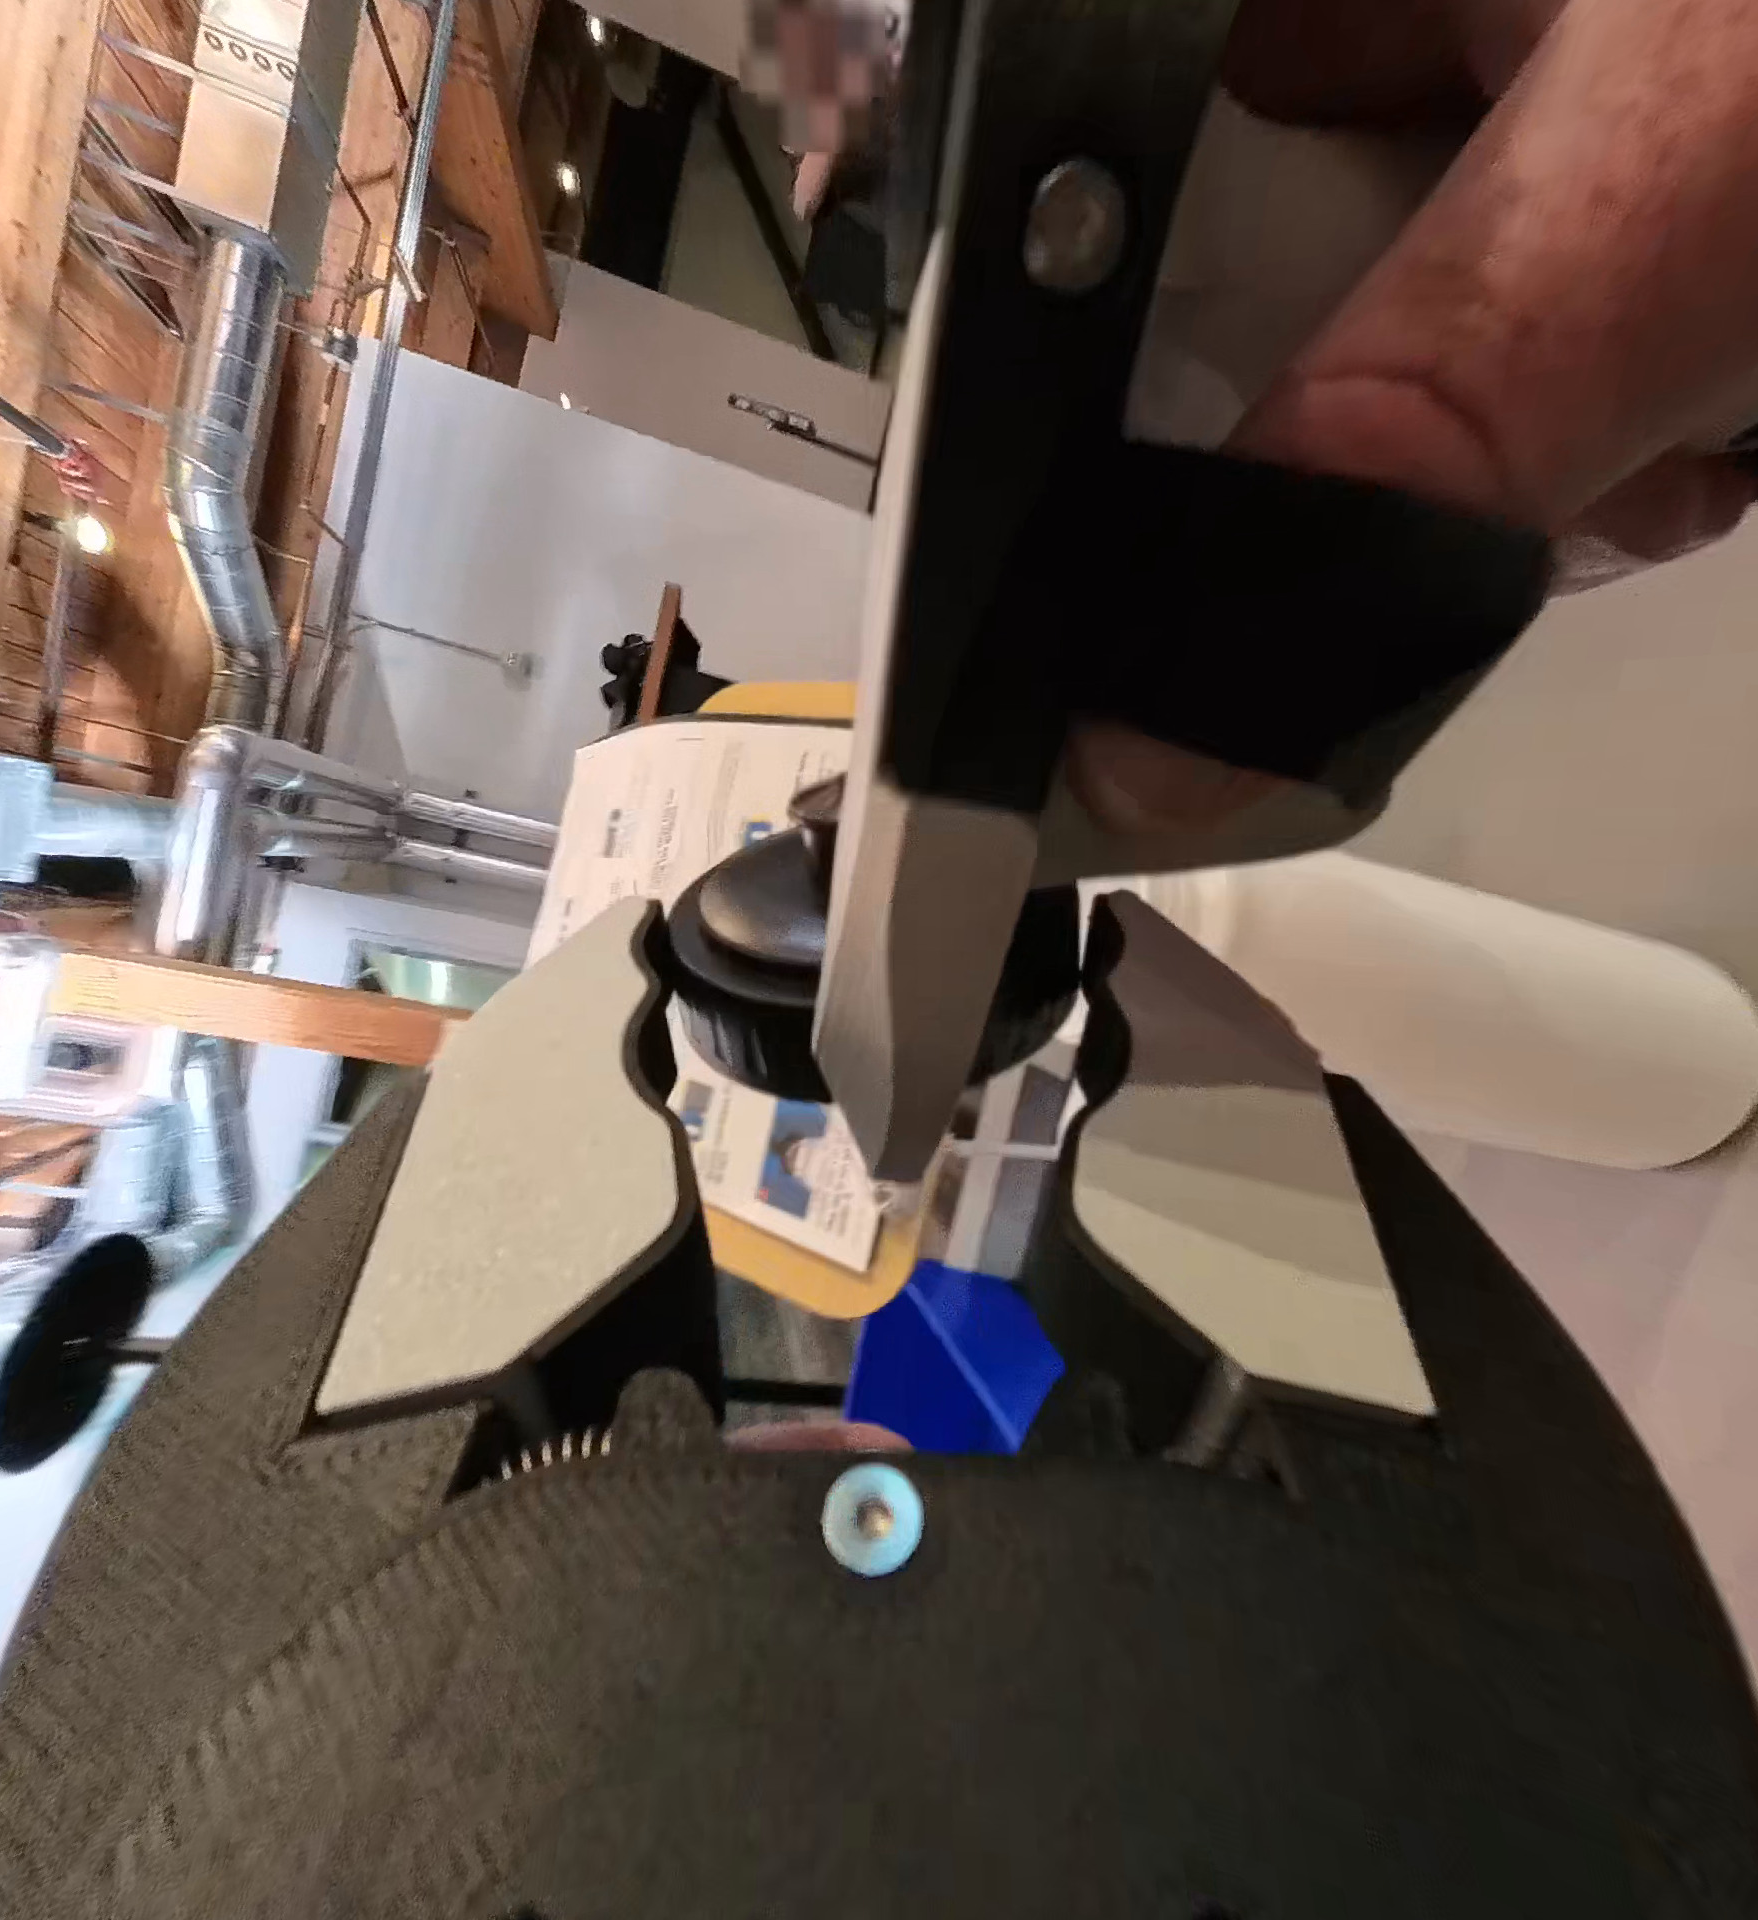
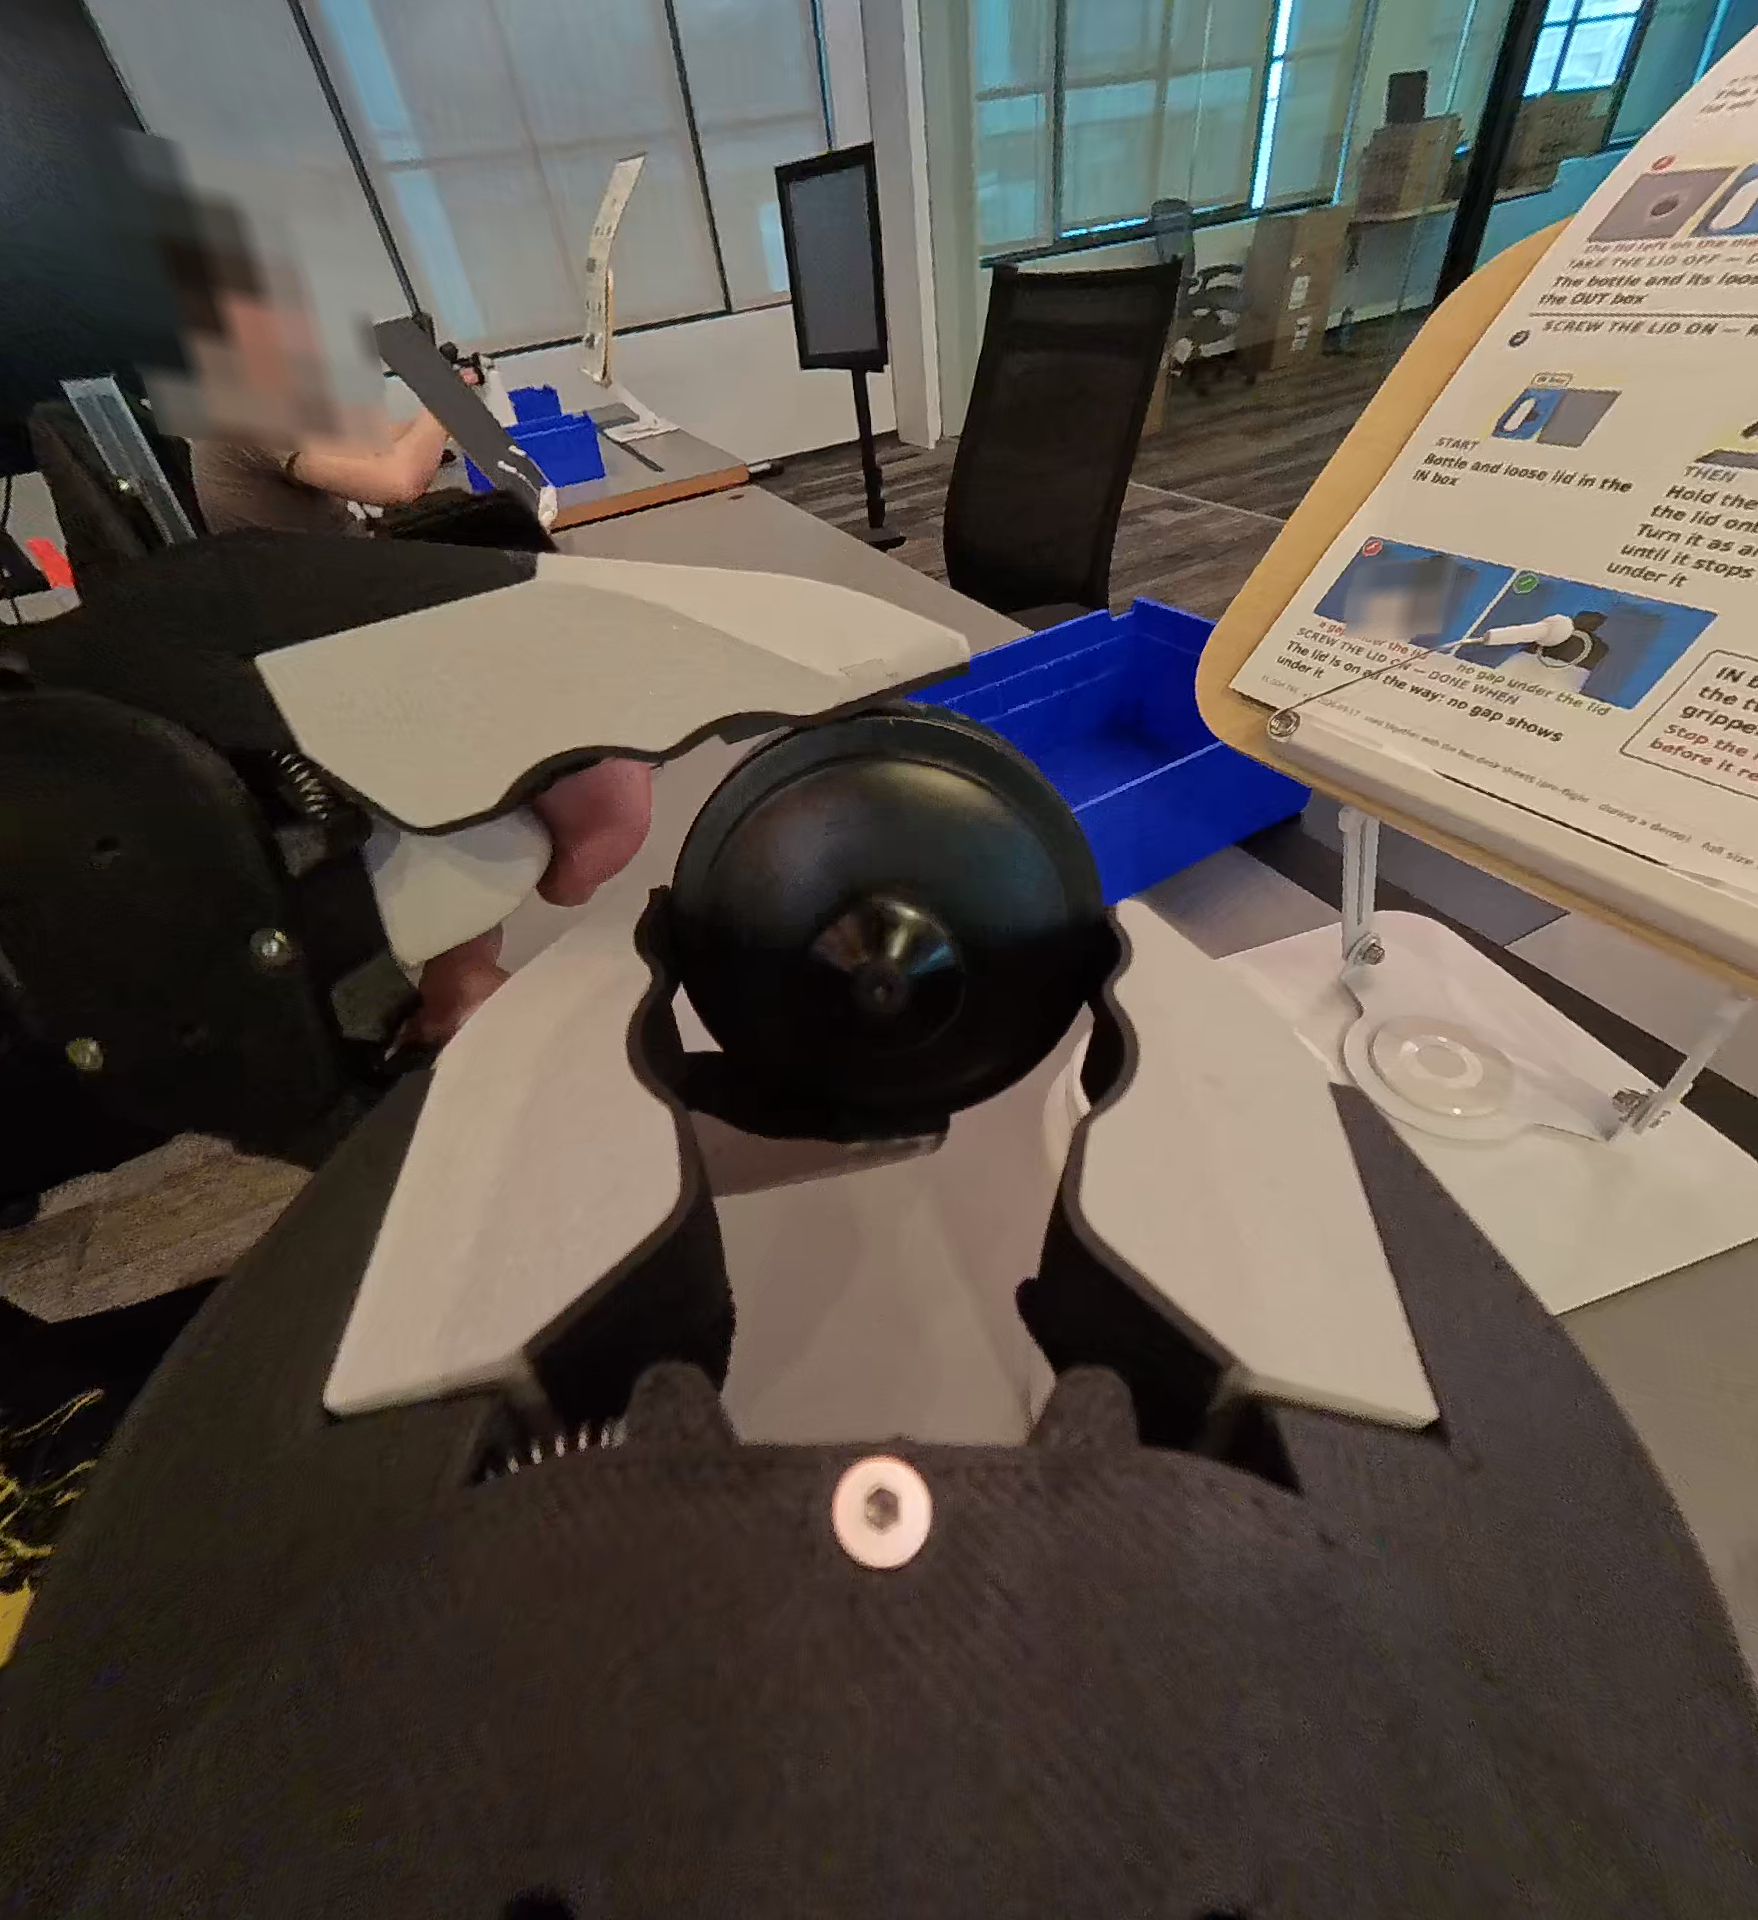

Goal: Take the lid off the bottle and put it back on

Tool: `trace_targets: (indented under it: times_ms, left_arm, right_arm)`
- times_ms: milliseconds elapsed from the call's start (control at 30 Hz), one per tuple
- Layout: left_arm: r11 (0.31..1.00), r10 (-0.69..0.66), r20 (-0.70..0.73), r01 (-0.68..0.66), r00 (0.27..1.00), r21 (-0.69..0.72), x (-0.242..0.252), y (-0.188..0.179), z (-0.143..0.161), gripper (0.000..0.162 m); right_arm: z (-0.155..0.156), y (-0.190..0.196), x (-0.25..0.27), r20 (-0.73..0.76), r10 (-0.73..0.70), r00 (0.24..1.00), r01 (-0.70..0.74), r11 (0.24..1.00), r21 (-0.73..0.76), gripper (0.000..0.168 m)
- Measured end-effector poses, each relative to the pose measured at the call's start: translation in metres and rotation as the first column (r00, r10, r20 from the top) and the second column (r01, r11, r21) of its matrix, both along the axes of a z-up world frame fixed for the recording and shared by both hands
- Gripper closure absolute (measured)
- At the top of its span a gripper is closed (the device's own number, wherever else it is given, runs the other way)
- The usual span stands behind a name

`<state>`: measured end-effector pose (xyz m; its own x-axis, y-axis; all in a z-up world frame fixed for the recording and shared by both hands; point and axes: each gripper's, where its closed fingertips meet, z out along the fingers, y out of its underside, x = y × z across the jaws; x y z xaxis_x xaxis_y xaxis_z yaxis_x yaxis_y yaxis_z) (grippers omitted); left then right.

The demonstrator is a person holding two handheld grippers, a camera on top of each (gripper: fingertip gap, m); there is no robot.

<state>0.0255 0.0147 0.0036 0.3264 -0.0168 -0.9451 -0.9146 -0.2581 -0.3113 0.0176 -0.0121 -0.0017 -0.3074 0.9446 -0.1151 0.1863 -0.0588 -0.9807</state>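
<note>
Right fingers (image 2: 880,997): closed around the black lid (image 2: 885,925), one pale pad (image 2: 542,1174) pressing each side of its rim; the domed top with its small centre knob faces the camera.
Left fingers (image 1: 870,987): set on either side of the lid's (image 1: 750,966) ribbed edge; the right gripper (image 1: 937,935) crosses in front, so I cannot tell whether they press on it or stand apart.
Lid: between both pairs of fingers, held above the tabletop (image 2: 1685,1382).
Bottle: a white, round-ended body (image 1: 1477,1018) runs out beyond the left gripper's right-hand finger; whether the lid is seated on it cannot be told.
Hand (image 1: 1540,312): wrapped around the right gripper's body, above the left fingers.
Left gripper from the right wrist view (image 2: 646,675): one pale finger lies just over the lid's top edge.
Blue bin (image 2: 1114,727): open, just past the lid, behind the right fingers.
Instruction sheet (image 2: 1633,468): on a tilted wooden board on a white stand (image 2: 1581,1174), to the right of the right fingers.
Farther off: a black chair (image 2: 1051,436) and a seated person (image 2: 335,468) at another table.
</note>
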Motion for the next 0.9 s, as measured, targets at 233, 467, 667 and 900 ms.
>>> trace_targets:
  times_ms: [233, 467, 667, 900]
  left_arm:
    - [0.989, -0.135, 0.561, 0.142, 0.817, 0.031, -0.020, -0.013, -0.001, 0.039]
    - [0.950, -0.156, 0.897, 0.312, 0.413, 0.022, -0.032, 0.009, -0.077, 0.019]
    - [0.931, -0.143, 0.933, 0.365, 0.330, 0.013, -0.034, 0.035, -0.126, 0.032]
    - [0.883, -0.198, 0.953, 0.464, 0.228, 0.072, -0.020, 0.048, -0.139, 0.043]
  right_arm:
    - [0.015, 0.038, 0.020, -0.010, -0.027, 1.000, 0.027, 0.999, 0.018, 0.092]
    - [0.006, 0.053, 0.022, 0.013, -0.028, 1.000, 0.028, 1.000, -0.007, 0.092]
    - [-0.008, 0.057, 0.019, 0.045, -0.011, 0.999, 0.012, 0.999, -0.035, 0.092]
    - [-0.020, 0.064, 0.014, 0.060, -0.005, 0.998, 0.009, 0.998, -0.063, 0.092]
